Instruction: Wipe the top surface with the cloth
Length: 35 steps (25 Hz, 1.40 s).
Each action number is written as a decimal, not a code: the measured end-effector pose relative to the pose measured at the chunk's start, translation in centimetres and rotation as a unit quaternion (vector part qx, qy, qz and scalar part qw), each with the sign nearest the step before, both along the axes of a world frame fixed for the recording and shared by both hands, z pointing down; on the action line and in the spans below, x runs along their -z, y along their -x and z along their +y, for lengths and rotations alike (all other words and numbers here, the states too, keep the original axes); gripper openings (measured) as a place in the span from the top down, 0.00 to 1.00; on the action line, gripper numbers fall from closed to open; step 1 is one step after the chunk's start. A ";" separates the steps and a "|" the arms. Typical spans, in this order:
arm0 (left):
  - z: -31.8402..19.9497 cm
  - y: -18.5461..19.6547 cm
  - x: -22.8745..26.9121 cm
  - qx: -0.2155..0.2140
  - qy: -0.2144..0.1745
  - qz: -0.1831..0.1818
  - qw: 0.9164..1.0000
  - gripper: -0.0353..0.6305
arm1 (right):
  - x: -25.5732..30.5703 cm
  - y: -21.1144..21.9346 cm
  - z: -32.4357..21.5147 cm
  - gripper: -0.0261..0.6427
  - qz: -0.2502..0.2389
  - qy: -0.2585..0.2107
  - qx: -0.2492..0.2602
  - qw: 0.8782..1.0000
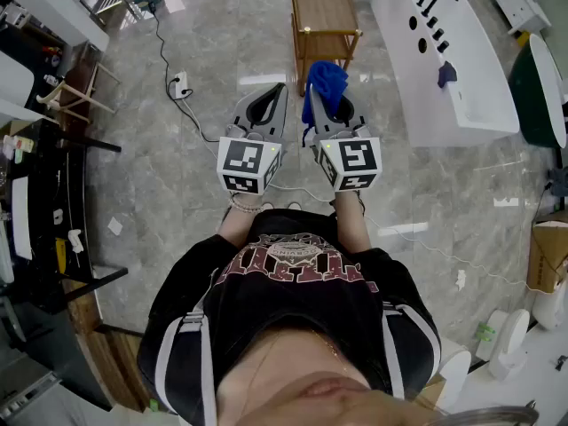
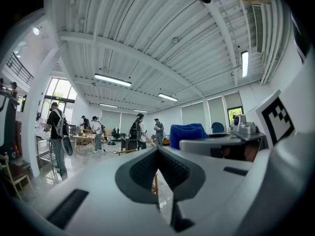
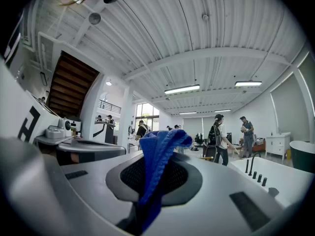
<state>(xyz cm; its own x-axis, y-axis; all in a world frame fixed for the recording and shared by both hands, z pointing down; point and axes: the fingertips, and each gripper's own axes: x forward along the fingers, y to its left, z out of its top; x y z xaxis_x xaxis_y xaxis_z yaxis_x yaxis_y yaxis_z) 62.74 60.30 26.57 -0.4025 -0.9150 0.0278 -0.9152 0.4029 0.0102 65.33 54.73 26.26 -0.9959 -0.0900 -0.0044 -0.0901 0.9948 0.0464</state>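
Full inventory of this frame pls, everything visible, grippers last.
cloth: 1, blue, clamped in right hand-held gripper
wooden bench: 1, brown, ahead of the cloth
bathtub: 1, white, right of the bench
small item: 1, dark blue, on bathtub rim
tub: 1, dark green, far right edge
power strip: 1, white, floor left of bench
bystanders: several, mixed clothing, background
left hand-held gripper: 1, grey, shut, empty
right hand-held gripper: 1, grey, shut on cloth

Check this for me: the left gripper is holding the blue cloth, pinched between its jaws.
Not the left. The right gripper is holding the blue cloth, pinched between its jaws, as the right gripper view shows. The left gripper is closed on nothing.
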 end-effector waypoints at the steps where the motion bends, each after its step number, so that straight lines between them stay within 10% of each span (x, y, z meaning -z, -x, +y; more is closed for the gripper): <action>1: -0.1 0.1 0.0 0.000 0.000 0.000 1.000 0.88 | 0.0 0.0 -0.2 0.88 -0.002 0.001 0.001 1.000; 21: -2.3 1.7 -0.8 0.029 -0.005 0.012 0.999 0.88 | -0.7 2.2 -2.3 0.88 0.003 0.001 0.034 0.999; 35: -2.6 13.3 0.1 0.024 -0.019 0.006 1.000 0.88 | 0.6 13.7 -2.4 0.88 -0.010 -0.007 0.035 0.999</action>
